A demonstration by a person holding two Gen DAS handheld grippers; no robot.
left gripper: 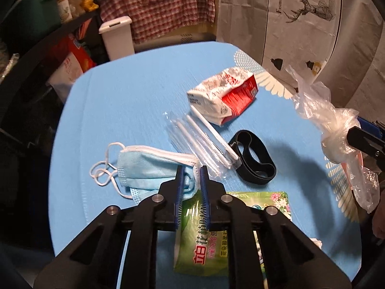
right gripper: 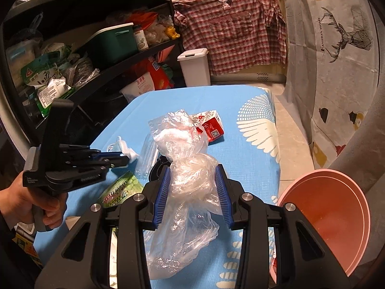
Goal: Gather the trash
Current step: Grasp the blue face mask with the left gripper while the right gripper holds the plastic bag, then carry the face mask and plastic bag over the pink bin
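In the left wrist view, the left gripper (left gripper: 191,179) pinches the edge of a light blue pleated face mask (left gripper: 149,171) lying on the blue tablecloth (left gripper: 125,91), near clear wrapped straws (left gripper: 204,142) and a black elastic band (left gripper: 255,161). In the right wrist view, the right gripper (right gripper: 192,192) clamps a crumpled clear plastic bag (right gripper: 190,180) above the table, beside a pink round bin (right gripper: 336,216).
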